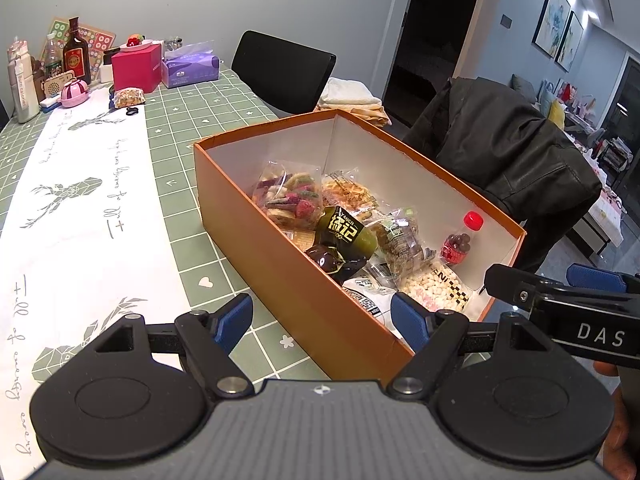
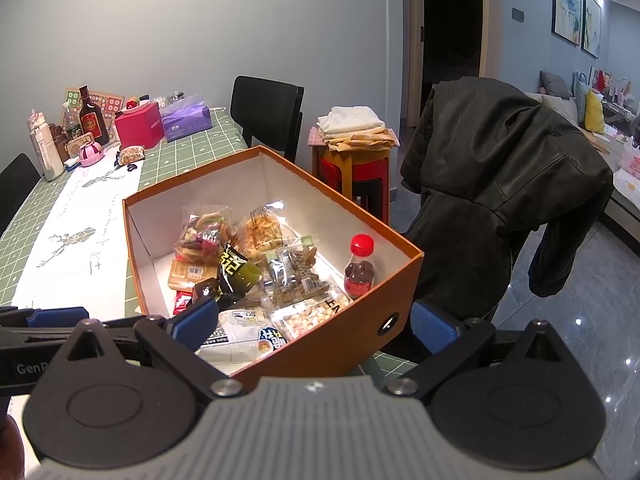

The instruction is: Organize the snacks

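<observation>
Snacks fill the orange box (image 1: 280,264) on the green table (image 1: 176,128) — a red-capped bottle (image 1: 460,244) stands at its 3 o'clock wall. Left gripper (image 1: 322,320) and right gripper (image 2: 316,320) both spread wide, holding nothing — each straddling a near box wall.

Jacket (image 2: 500,184) over chair, tissue box (image 1: 191,69)
</observation>
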